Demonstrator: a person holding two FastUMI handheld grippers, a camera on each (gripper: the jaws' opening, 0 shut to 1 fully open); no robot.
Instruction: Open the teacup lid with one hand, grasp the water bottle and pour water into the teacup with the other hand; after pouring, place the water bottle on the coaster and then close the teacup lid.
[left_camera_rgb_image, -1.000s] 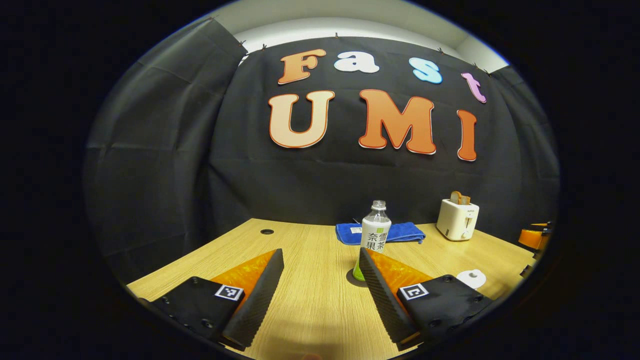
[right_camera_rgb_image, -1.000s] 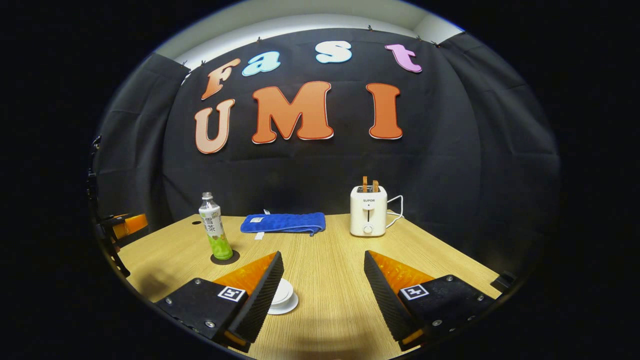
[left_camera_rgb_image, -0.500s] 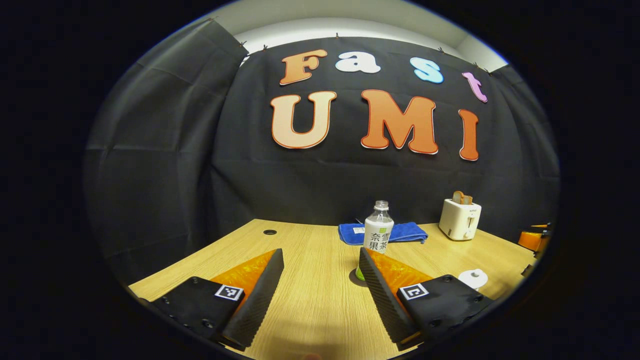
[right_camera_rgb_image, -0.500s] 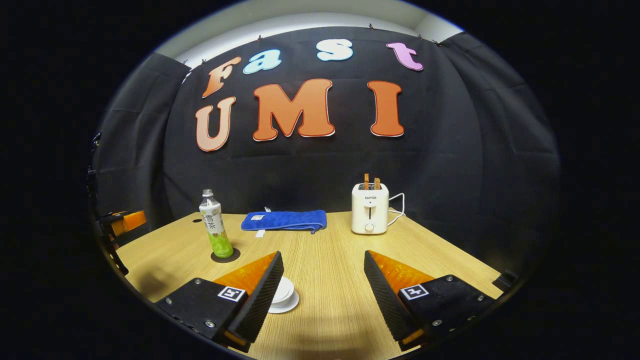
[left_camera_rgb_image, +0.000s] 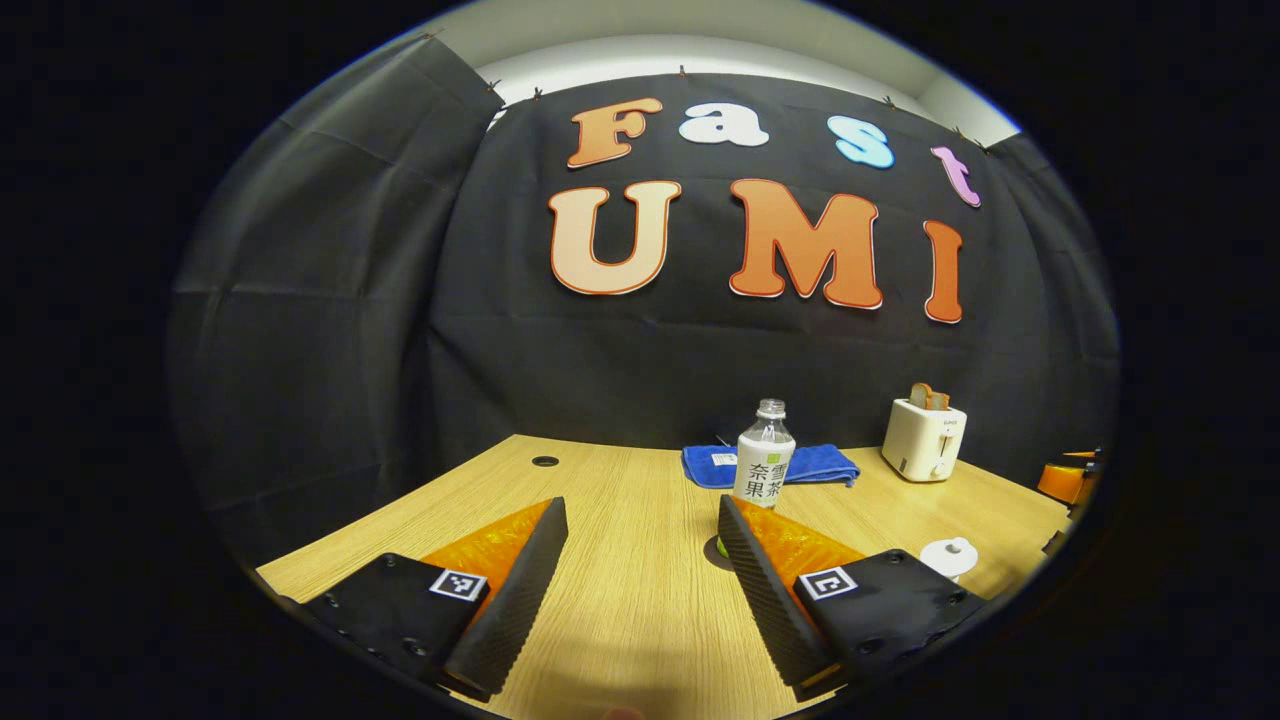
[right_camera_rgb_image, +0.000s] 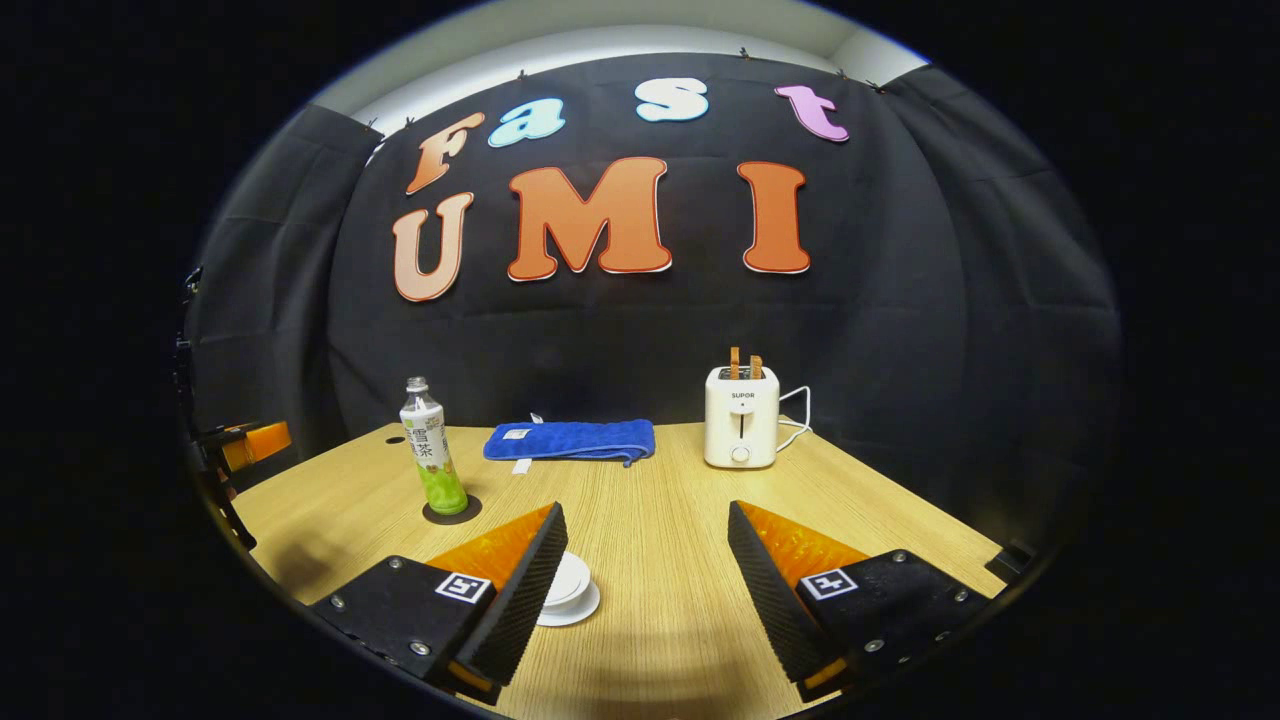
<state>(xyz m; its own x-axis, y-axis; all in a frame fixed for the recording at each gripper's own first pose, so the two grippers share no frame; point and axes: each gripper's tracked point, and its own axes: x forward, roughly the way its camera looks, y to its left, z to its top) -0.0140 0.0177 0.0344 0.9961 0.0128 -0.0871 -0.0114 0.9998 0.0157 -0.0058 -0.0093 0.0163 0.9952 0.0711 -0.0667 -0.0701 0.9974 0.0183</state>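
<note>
Both grippers, left (left_camera_rgb_image: 640, 520) and right (right_camera_rgb_image: 645, 525), hovering with jaws spread, gripping nothing. Bottle (right_camera_rgb_image: 430, 450) standing upright on coaster (right_camera_rgb_image: 451, 512). Lidded teacup (right_camera_rgb_image: 568, 590) sitting right of bottle, nearer camera.

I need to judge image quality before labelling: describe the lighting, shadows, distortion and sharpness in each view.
Left gripper view: even overhead light, sharp; the table edge bows from fisheye distortion; soft shadow at the water bottle base. Right gripper view: equally sharp, no glare; the toaster and blue towel are crisp, and a faint shadow lies on the table near the bottom edge.
</note>
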